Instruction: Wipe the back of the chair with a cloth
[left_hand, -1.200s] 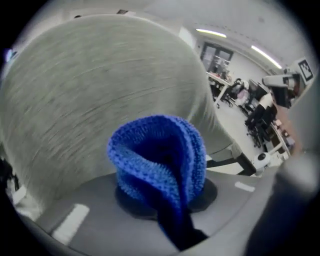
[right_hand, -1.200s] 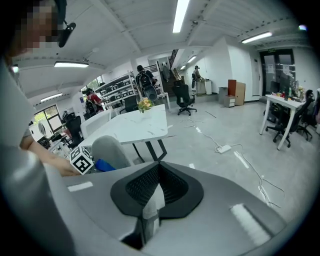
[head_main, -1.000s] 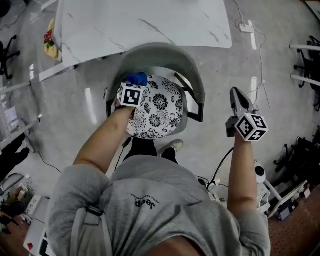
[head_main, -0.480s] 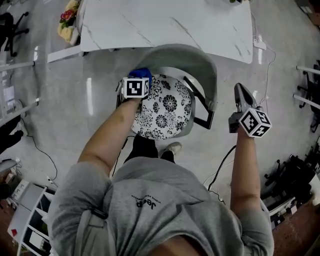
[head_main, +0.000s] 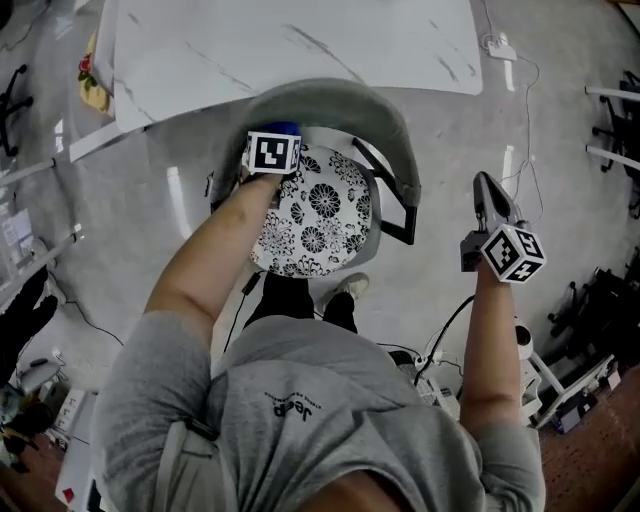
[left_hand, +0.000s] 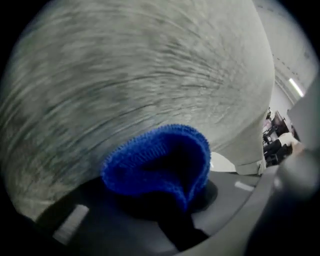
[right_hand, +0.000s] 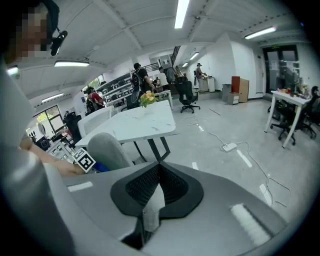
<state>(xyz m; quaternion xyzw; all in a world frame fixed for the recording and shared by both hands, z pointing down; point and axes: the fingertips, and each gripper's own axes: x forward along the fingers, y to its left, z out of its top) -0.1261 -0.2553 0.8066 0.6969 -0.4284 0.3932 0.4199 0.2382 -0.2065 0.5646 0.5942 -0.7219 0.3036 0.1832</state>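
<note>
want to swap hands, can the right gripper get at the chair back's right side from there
Probably yes: the right gripper hangs shut over the floor beside the chair back, nothing visible between them. The left gripper presses its blue cloth on the other side.

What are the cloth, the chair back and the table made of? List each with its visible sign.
Cloth: blue knit or terry, with a looped, fuzzy edge.
Chair back: grey woven fabric, matte, with fine streaked fibres.
Table: white and smooth with dark veins. It is marble or a marble-look top; I can't tell which.
</note>
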